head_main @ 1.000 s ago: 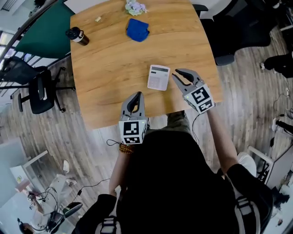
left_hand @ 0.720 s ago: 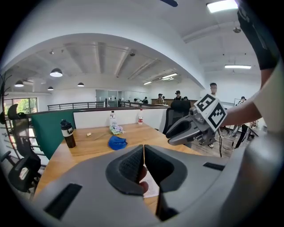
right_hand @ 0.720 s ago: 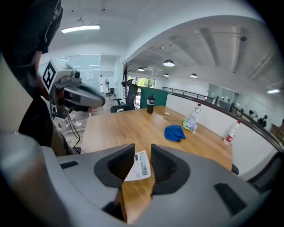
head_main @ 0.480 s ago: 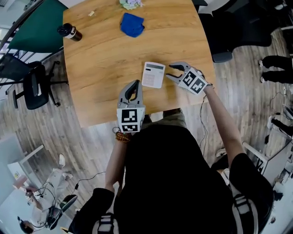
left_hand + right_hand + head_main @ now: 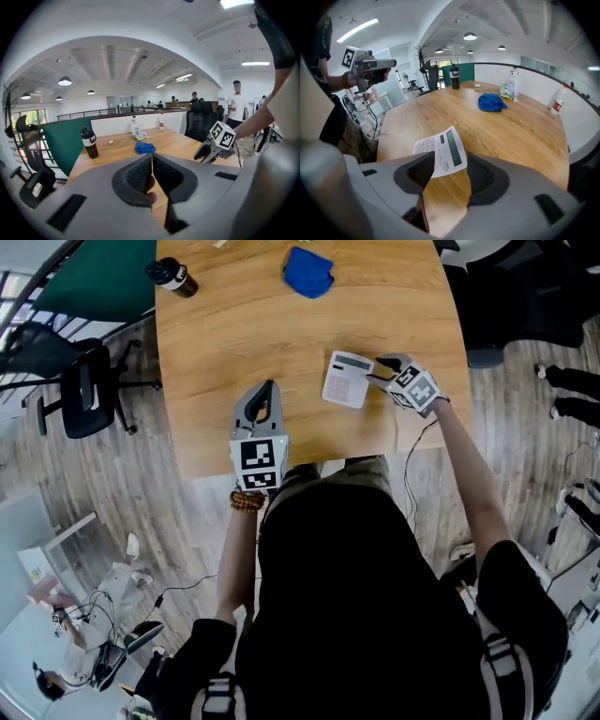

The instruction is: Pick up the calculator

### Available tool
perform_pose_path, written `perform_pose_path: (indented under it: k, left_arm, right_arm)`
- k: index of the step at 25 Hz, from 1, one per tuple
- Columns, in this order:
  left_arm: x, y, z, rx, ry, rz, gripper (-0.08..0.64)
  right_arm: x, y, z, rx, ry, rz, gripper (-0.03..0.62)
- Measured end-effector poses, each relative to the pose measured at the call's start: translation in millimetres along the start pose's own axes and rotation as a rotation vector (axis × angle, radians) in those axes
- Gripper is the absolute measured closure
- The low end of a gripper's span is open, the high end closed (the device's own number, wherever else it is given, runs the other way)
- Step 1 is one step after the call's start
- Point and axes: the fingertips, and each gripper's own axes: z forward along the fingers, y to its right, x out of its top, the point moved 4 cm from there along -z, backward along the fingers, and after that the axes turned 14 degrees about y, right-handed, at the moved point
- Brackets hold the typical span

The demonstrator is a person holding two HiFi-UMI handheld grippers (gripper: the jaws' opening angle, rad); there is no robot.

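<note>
Your right gripper (image 5: pixel 378 371) pointed steeply down at the white calculator (image 5: pixel 348 379), which lay flat on the wooden table (image 5: pixel 234 343) near its right edge, on your side. The jaws had just been opening and stood partly apart. The calculator's near end sat between them, but neither pad pressed on it, so you had no hold. Your left gripper (image 5: pixel 265 392) hung over the table's front edge, well apart from the calculator, with its jaws closed together on nothing. Farther back on the table lay a crumpled blue cloth (image 5: pixel 307 271) and, at the left corner, a dark bottle (image 5: pixel 172 276).
</note>
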Motion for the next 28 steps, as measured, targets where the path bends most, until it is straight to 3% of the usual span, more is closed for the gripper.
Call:
perform_pose_path:
  k: [2, 4, 6, 9, 18, 28]
  left_arm:
    - [0.6, -3.8, -1.4, -0.004, 0.009, 0.007, 0.535]
    - [-1.6, -10.1, -2.0, 0.01, 0.016, -0.044, 0.535]
    - [-3.2, -17.1, -3.2, 0.031, 0.013, -0.098, 0.535]
    - [-0.7, -23.8, -4.8, 0.044, 0.012, -0.113, 0.535]
    - [-6.9, -38.5, -11.5, 0.081, 0.014, -0.122, 0.535]
    - [-5.4, -19.6, -5.8, 0.04, 0.012, -0.086, 0.535]
  right_arm:
    - [-1.7, -1.2, 7.8, 0.036, -0.024, 0.01, 0.324]
    - [-4.8, -1.3, 15.8, 0.068, -0.048, 0.022, 0.274]
    - [-12.6, 4.4, 25.7, 0.073, -0.067, 0.029, 0.25]
    - [-23.0, 11.8, 38.6, 0.078, -0.119, 0.034, 0.22]
    - [-27.7, -7.8, 65.9, 0.184, -0.223, 0.006, 0.178]
    - [-28.6, -10.0, 72.9, 0.184, -0.274, 0.044, 0.172]
